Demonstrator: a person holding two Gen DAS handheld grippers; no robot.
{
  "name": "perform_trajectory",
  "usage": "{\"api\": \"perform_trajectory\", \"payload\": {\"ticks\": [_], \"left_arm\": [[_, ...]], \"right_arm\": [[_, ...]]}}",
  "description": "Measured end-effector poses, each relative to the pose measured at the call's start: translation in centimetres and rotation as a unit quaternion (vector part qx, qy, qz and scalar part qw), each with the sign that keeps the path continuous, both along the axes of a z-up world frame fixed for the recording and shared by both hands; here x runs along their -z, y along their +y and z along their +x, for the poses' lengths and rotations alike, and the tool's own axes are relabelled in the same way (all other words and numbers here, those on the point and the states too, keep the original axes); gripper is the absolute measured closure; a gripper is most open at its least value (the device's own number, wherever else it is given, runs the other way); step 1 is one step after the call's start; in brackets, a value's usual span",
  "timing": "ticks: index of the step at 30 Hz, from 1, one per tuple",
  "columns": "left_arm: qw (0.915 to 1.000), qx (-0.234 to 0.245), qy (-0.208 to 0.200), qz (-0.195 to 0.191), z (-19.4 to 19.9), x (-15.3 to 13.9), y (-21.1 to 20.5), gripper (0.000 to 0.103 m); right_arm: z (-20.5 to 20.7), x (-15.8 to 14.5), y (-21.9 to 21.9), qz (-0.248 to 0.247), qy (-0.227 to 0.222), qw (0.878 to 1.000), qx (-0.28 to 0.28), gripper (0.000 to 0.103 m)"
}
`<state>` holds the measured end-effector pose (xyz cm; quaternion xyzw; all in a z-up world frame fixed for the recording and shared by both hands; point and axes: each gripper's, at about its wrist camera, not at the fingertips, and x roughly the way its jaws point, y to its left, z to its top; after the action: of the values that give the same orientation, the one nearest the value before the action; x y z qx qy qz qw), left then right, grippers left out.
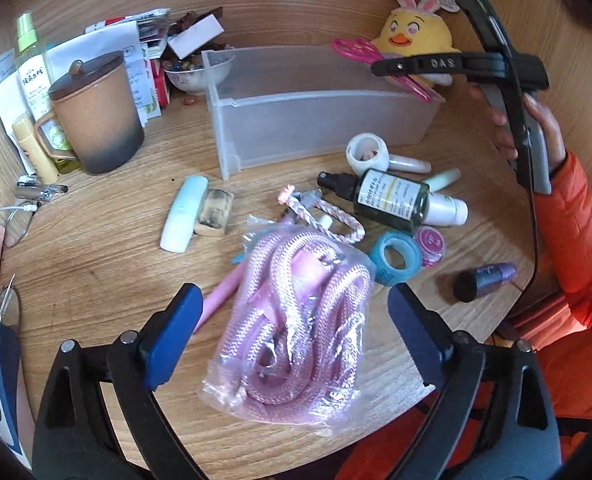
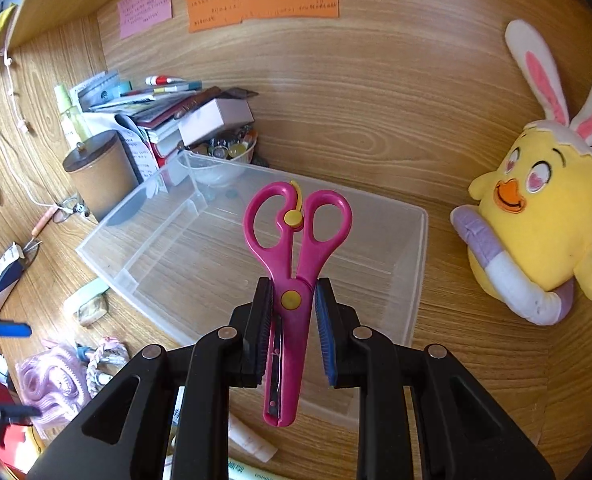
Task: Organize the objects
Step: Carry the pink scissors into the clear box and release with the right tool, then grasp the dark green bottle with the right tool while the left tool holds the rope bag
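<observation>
A clear plastic bag of coiled pink rope [image 1: 296, 332] lies on the wooden desk near its front edge. My left gripper [image 1: 293, 304] stands open wide, one blue pad on each side of the bag, neither pressing on it. My right gripper [image 2: 293, 292] is shut on pink plastic scissors [image 2: 291, 240] at their pivot, handles pointing away, held above the translucent storage bin [image 2: 414, 264]. In the left wrist view the scissors [image 1: 356, 50] hover over the bin's [image 1: 316, 120] far right corner.
Small items crowd the desk before the bin: a dark green spray bottle [image 1: 392, 200], a blue tape roll [image 1: 394, 256], tubes and a braided cord. A lidded mug [image 1: 95, 112], bottles and papers stand at left. A yellow plush chick [image 2: 544, 220] sits right of the bin.
</observation>
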<state>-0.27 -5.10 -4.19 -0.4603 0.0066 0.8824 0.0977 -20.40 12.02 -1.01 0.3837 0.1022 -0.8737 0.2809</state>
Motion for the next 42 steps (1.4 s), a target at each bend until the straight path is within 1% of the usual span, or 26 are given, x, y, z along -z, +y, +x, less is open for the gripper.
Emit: {"api": "perform_trajectory", "payload": {"ticks": [2,4,5,6,8,9,10,12,15,18,19,20,21,22,23,25,28,29,30,32,33,36,38,39,41,42], "left_arm": [[0.9998,0.004,-0.015,-0.015,-0.1,1.0,0.7,0.008],[0.9994,0.004,-0.024,-0.024,-0.2,1.9,1.1,0.008],[0.9993,0.001,-0.026,-0.028,-0.3,2.3,1.2,0.01],[0.9991,-0.002,-0.027,-0.031,-0.4,2.6,1.3,0.012],[0.9989,-0.01,-0.029,-0.036,-0.5,3.0,1.2,0.025],[0.999,-0.015,-0.022,-0.036,-0.5,2.9,1.2,0.029],[0.9991,-0.018,-0.02,-0.031,-0.4,2.7,1.1,0.037],[0.9992,-0.027,-0.016,-0.024,-0.2,2.4,0.9,0.038],[0.9984,-0.045,0.0,-0.034,0.2,1.7,0.7,0.04],[0.9979,-0.057,0.02,-0.026,0.4,0.3,0.2,0.042],[0.9976,-0.059,0.029,-0.023,0.4,-0.2,0.1,0.043],[0.9971,-0.062,0.038,-0.021,0.3,-0.8,-0.2,0.047],[0.9969,-0.062,0.044,-0.017,0.1,-1.3,-0.3,0.067],[0.9972,-0.061,0.042,-0.008,-0.3,-1.7,-0.5,0.077],[0.9968,-0.062,0.049,-0.002,-0.5,-2.1,-0.7,0.102],[0.9969,-0.059,0.052,-0.001,-1.5,-2.6,-1.1,0.102],[0.9979,-0.051,0.039,0.005,-2.2,-2.8,-1.2,0.1],[0.998,-0.052,0.035,0.008,-2.1,-2.7,-1.3,0.089],[0.9984,-0.048,0.026,0.013,-2.2,-2.6,-1.3,0.08],[0.9983,-0.053,0.019,0.017,-1.7,-2.2,-1.3,0.036],[0.9981,-0.057,0.02,0.013,-1.4,-1.9,-1.2,0.031],[0.9986,-0.052,0.006,0.001,-0.8,-0.9,-0.7,0.03],[0.9989,-0.044,-0.013,0.002,-0.9,0.3,-0.4,0.03],[0.9988,-0.044,-0.02,-0.005,-1.1,0.9,-0.2,0.03],[0.9983,-0.046,-0.021,-0.027,-1.3,1.7,0.2,0.03],[0.9981,-0.049,-0.013,-0.035,-1.4,1.8,0.4,0.03]], "right_arm": [[-0.6,0.4,-0.4,0.004,-0.008,1.0,-0.001,0.084],[-1.1,0.8,-0.9,0.009,-0.015,1.0,-0.003,0.091],[-1.4,1.0,-1.1,0.01,-0.019,1.0,-0.004,0.091],[-1.6,1.1,-1.3,0.011,-0.022,1.0,-0.006,0.091],[-1.8,1.4,-1.6,0.018,-0.025,1.0,-0.008,0.091],[-1.9,1.5,-1.7,0.021,-0.026,0.999,-0.009,0.091],[-1.9,1.6,-1.8,0.022,-0.028,0.999,-0.01,0.091],[-1.8,1.6,-1.7,0.022,-0.03,0.999,-0.01,0.091],[-1.6,1.2,-1.1,0.009,-0.033,0.999,-0.009,0.091],[-0.8,0.4,-0.4,-0.001,-0.024,1.0,-0.007,0.091],[-0.4,0.2,-0.1,-0.005,-0.022,1.0,-0.009,0.091],[0.0,-0.1,0.0,-0.008,-0.02,1.0,-0.011,0.091],[0.6,-0.4,0.2,-0.01,-0.015,1.0,-0.013,0.091],[1.0,-0.6,0.4,-0.011,-0.011,1.0,-0.014,0.091],[1.5,-0.8,0.5,-0.013,-0.007,1.0,-0.017,0.09],[2.5,-1.1,0.8,-0.02,-0.005,1.0,-0.022,0.087],[4.0,-1.2,0.9,-0.023,-0.002,0.999,-0.029,0.083],[4.7,-1.2,0.9,-0.023,0.0,0.999,-0.035,0.083],[5.2,-1.1,0.9,-0.023,0.0,0.999,-0.039,0.081],[6.4,-0.9,0.7,-0.025,-0.001,0.998,-0.049,0.077],[6.9,-0.7,0.6,-0.025,-0.002,0.998,-0.055,0.073],[8.4,-0.3,0.0,-0.022,0.001,0.997,-0.069,0.068],[9.3,0.1,-0.3,-0.024,-0.001,0.997,-0.078,0.067],[9.7,0.2,-0.5,-0.025,-0.003,0.996,-0.082,0.066],[10.3,0.4,-0.6,-0.026,-0.008,0.996,-0.088,0.066],[10.6,0.6,-0.7,-0.026,-0.01,0.996,-0.09,0.065]]}}
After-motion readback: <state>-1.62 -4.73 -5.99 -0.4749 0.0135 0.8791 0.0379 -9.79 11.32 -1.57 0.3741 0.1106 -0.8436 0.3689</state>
